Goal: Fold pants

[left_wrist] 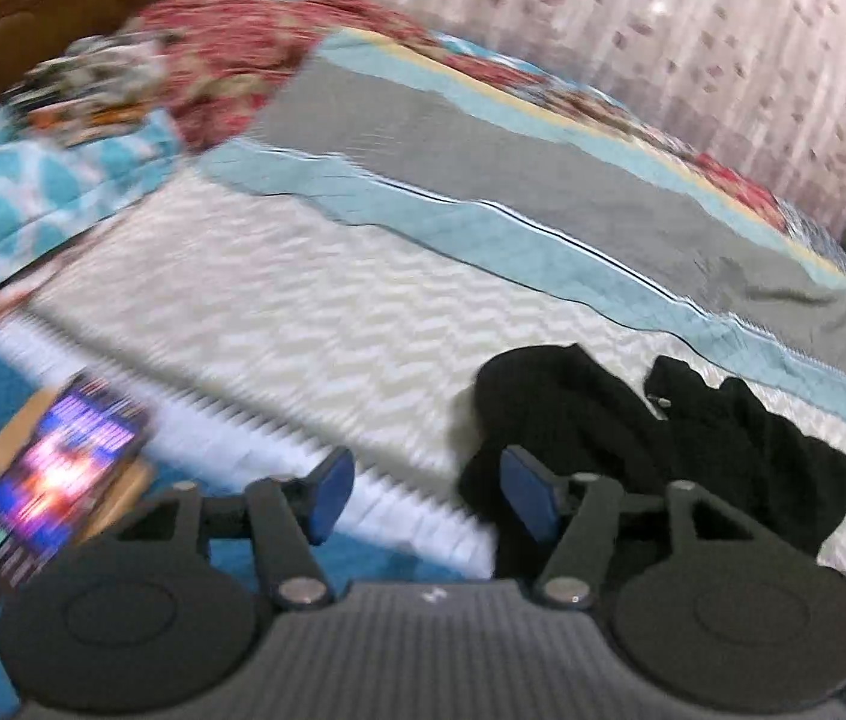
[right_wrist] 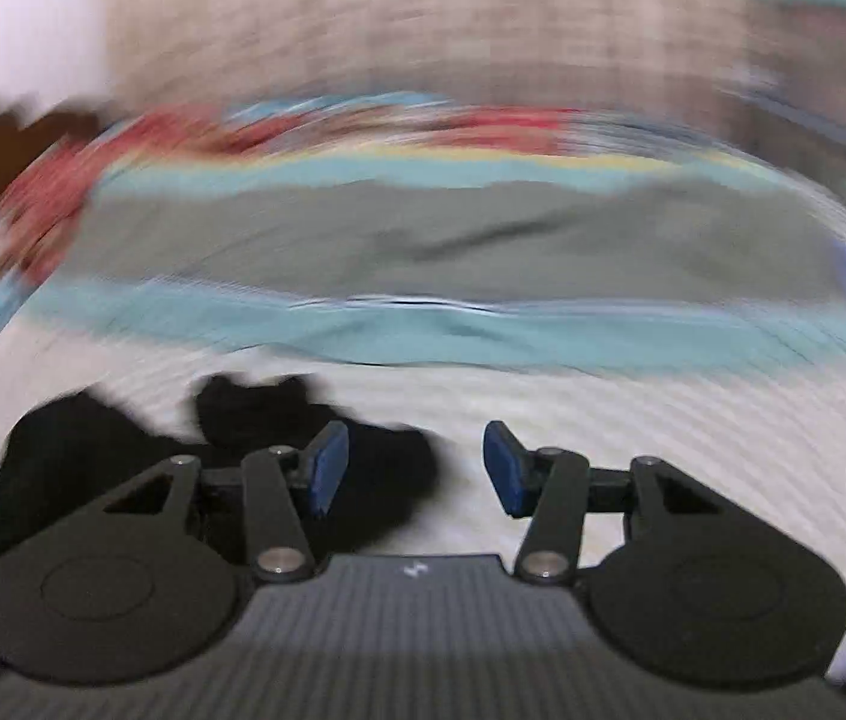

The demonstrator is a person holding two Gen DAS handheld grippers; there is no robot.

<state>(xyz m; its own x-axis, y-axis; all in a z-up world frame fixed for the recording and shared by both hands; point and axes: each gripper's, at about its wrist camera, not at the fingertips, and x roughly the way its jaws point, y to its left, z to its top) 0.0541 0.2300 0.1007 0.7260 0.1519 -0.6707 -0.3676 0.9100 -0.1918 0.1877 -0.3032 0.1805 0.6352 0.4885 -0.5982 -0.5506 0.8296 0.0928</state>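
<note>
Black pants (left_wrist: pixel 693 438) lie bunched in a heap on the cream zigzag bedspread (left_wrist: pixel 279 312), at the lower right of the left wrist view. My left gripper (left_wrist: pixel 426 495) is open above the bedspread's fringe, its right pad in front of the heap's left edge, nothing between the pads. In the blurred right wrist view the same black pants (right_wrist: pixel 123 438) lie at the lower left. My right gripper (right_wrist: pixel 416 471) is open too; the heap shows behind its left finger and cream bedspread (right_wrist: pixel 633 414) shows in the gap.
A grey and teal blanket (left_wrist: pixel 483 138) lies across the bed behind the pants, with red floral bedding (left_wrist: pixel 231 54) and a teal patterned pillow (left_wrist: pixel 15 192) further back. A phone (left_wrist: pixel 57 480) with a lit screen sits at the lower left. Patterned curtains (left_wrist: pixel 663 18) hang beyond the bed.
</note>
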